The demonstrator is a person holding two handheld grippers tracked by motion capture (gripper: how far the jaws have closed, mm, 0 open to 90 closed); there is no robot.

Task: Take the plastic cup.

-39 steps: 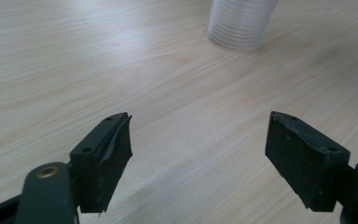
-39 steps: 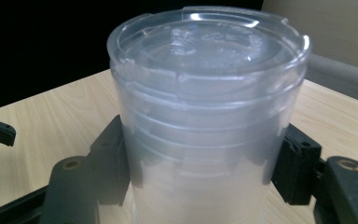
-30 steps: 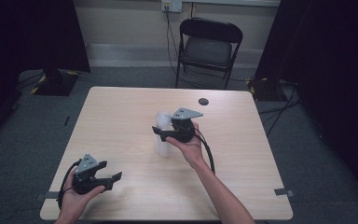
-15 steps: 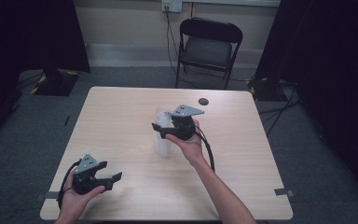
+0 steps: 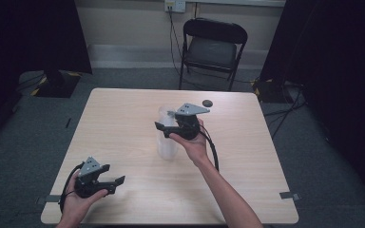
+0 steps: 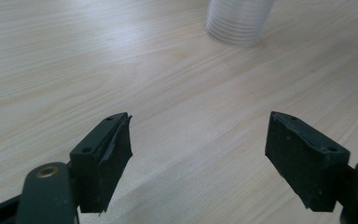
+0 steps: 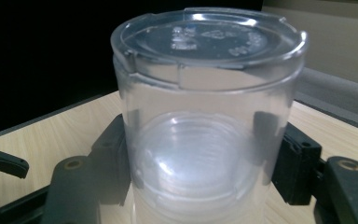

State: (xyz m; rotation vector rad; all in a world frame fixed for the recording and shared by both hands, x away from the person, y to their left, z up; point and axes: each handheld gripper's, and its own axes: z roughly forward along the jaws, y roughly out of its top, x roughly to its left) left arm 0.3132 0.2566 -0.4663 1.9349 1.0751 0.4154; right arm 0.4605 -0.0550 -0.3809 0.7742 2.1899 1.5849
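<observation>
Clear lidded jar, embossed marks unreadable, right tongs gripping

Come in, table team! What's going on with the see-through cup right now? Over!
Right tool shut on the clear plastic lidded container, upright on the wooden table. Left tool open, apart. Small dark round lid far off; nothing blocking.

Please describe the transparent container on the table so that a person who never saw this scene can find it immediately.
Start at the light wooden table in front of the black folding chair. Near its middle, the right gripper has its jaws on either side of a tall clear plastic container, which stands upright. Its see-through ribbed wall and clear lid distinguish it from the small dark round object near the far edge.
</observation>
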